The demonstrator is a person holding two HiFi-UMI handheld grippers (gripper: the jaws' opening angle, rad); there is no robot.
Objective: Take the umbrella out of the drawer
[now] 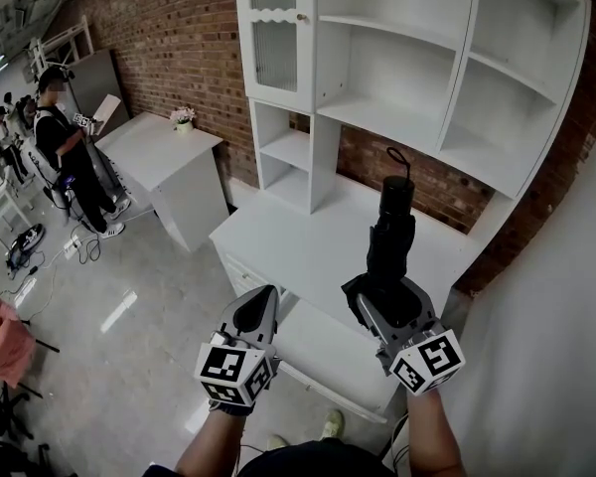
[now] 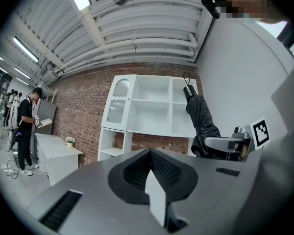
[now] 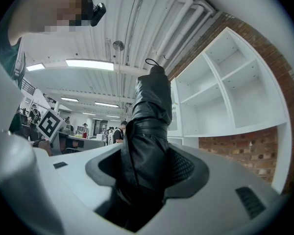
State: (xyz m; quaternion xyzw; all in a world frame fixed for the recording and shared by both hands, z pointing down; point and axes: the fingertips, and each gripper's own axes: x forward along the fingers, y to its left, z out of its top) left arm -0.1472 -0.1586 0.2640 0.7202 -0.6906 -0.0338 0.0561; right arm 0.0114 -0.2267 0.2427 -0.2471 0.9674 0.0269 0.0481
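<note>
step: umbrella (image 1: 389, 241) looks clear of drawer (image 1: 323, 351) | R fingers (image 3: 186, 168) clamped on it, upright | L fingers (image 2: 159, 168) closed, empty | next: you prob set it on tabletop (image 1: 278, 237) ahead

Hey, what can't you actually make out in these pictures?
- Lower end of the black folded umbrella: buried between the right hand-held gripper pads, right gripper view.
- The small potted flowers on the white side table: too small, head view.
- The distant people in the hall: too small, right gripper view.
</note>
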